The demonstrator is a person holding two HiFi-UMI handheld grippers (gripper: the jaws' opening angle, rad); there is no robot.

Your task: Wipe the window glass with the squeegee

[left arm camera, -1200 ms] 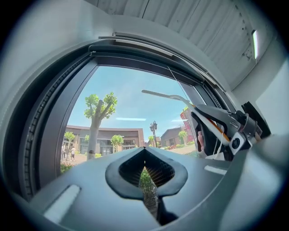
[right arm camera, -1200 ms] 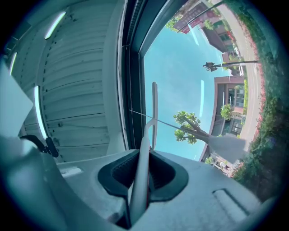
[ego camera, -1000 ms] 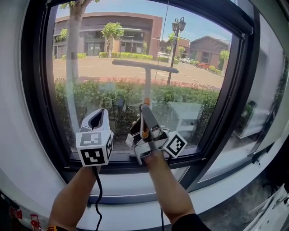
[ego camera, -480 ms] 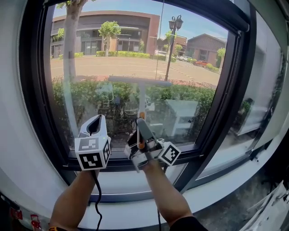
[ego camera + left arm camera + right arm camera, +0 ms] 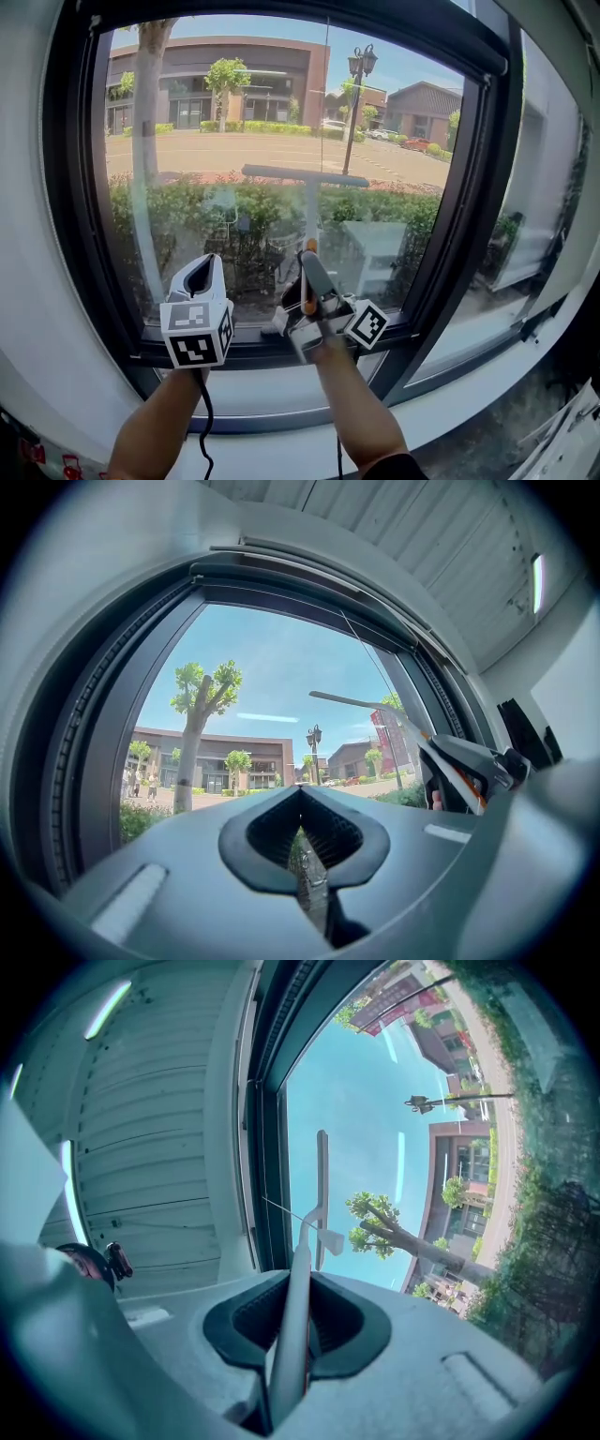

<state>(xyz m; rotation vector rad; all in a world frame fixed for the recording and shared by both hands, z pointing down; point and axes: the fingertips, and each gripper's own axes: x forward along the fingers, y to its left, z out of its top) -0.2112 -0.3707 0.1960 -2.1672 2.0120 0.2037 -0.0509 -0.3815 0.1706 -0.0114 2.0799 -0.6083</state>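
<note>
Window glass [image 5: 234, 141]: filling the dark frame [image 5: 70, 187]. Squeegee [image 5: 310, 211]: standing upright at the pane's lower middle, blade lying level across the glass, handle being clamped between the jaws of the right gripper [image 5: 306, 274]. Left gripper [image 5: 199, 272]: hovering just beside, near the sill, jaws pressing together on nothing.

Squeegee [image 5: 309, 199] rests blade-flat against the window glass [image 5: 187, 141].
</note>
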